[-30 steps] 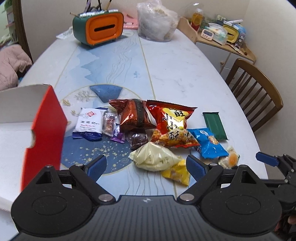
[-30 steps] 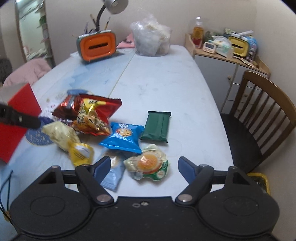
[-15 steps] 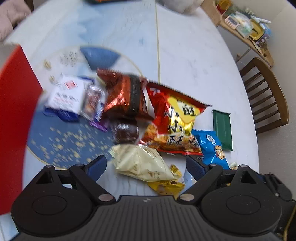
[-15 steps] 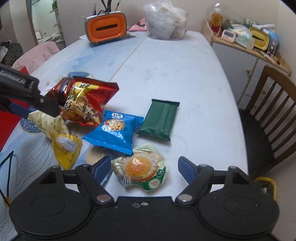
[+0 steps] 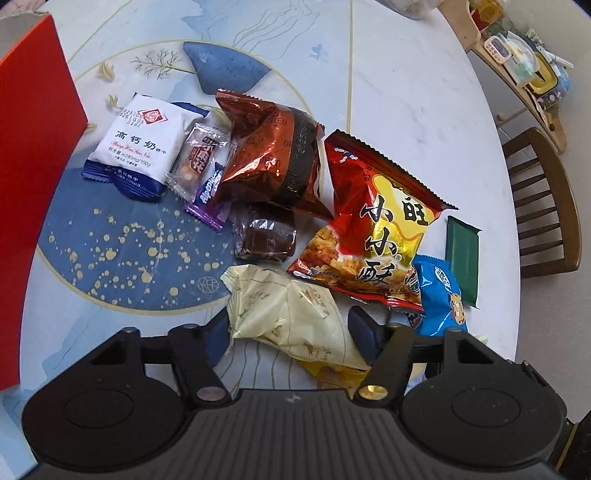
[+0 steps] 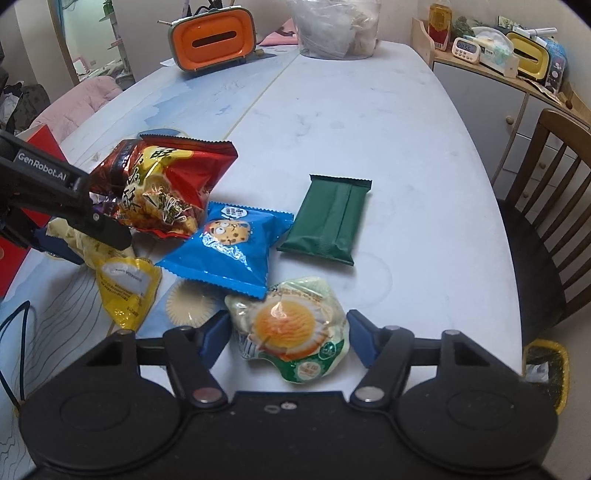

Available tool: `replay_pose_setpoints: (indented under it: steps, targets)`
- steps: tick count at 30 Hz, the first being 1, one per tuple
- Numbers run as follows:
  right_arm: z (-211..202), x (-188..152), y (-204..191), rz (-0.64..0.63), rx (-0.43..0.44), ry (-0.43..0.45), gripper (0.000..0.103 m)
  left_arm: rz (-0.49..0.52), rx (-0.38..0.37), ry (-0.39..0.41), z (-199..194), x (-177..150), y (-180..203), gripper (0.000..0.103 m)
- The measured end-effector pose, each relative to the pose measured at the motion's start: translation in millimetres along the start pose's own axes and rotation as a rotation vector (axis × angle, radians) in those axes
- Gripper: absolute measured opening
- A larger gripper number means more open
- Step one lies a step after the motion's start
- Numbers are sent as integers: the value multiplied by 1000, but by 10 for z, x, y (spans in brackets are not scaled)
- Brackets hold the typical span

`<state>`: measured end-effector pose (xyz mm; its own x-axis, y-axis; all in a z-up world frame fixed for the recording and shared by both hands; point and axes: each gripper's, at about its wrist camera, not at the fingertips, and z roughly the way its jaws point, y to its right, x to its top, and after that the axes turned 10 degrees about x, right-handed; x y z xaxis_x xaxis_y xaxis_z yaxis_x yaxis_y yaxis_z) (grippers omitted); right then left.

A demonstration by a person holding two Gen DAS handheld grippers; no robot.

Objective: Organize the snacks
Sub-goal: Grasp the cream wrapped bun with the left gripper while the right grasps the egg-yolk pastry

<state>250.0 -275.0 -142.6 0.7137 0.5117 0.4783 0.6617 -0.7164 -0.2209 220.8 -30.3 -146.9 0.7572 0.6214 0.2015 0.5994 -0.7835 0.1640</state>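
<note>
Cream-yellow pastry packet (image 5: 291, 317) sits between the left gripper (image 5: 291, 328) pads, which have just been closing and seem to touch it. Likewise the right gripper (image 6: 290, 332) has been closing around the egg-picture snack pack (image 6: 291, 328). Both lie on the table (image 6: 351, 110). Puffy wrappers could slip out or get squashed if squeezed hard.

A wooden chair (image 6: 546, 206) stands right of the counter (image 6: 351, 110); a cluttered cabinet (image 6: 480, 88) lines the far cream wall (image 6: 147, 14).
</note>
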Motion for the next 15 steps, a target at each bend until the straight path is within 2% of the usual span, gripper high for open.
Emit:
replay_pose_setpoints:
  steps: [5,7,12,15]
  targets:
    - [-18,-21,-17,11,-11,6,61,-2,-13,12,-35,-41,-51,59]
    - [-28,-38,-31,21,-17,9,60,-4,-14,20,-51,-58,-91,53]
    - [-71,-101,-76,37,-35,11,59,-9,-20,28,-83,-78,-158,44]
    - [-136,-144,-114,50,-51,24,59,-13,-39,34,-140,-112,-249,44]
